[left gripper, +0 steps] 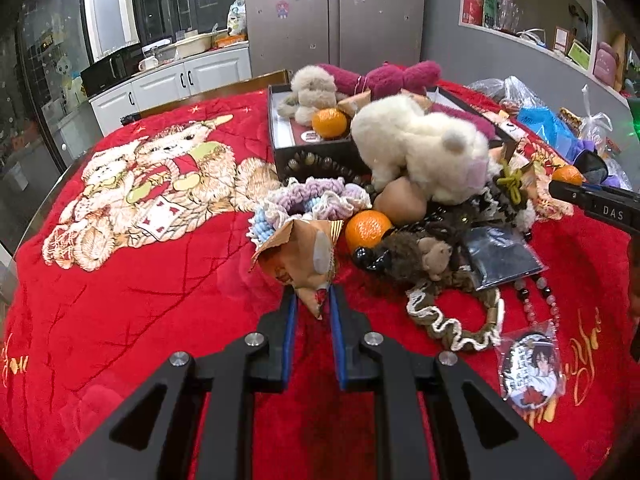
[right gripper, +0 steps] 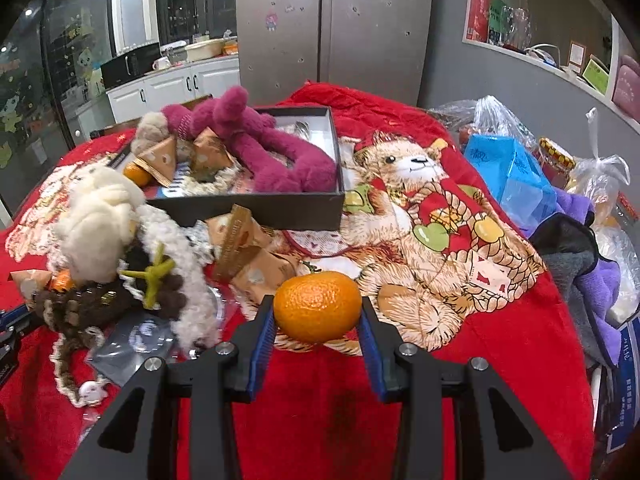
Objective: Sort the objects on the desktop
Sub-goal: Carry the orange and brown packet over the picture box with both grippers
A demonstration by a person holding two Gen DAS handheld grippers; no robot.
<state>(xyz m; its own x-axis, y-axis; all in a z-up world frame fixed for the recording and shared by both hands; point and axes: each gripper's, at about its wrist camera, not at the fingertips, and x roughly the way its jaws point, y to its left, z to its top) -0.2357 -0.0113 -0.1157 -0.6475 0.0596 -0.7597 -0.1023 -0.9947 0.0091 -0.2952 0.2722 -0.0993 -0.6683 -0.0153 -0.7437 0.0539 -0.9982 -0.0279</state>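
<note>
Brown triangular paper packet (left gripper: 301, 257) and round orange tangerine (right gripper: 317, 306) being gripped above the red plush blanket (left gripper: 132, 280).
Left gripper (left gripper: 313, 296) is pinching the packet's lower corner; right gripper (right gripper: 318, 312) is squeezing one tangerine, with two more tangerines (left gripper: 368, 229) lying leftward, one (left gripper: 329, 122) inside the black cardboard box (right gripper: 256, 208).

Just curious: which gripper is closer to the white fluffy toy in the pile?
Left, probably. The left gripper, pinching a brown paper packet, faces the white fluffy toy across the pile. The right gripper, holding a tangerine, sits off to the side.
</note>
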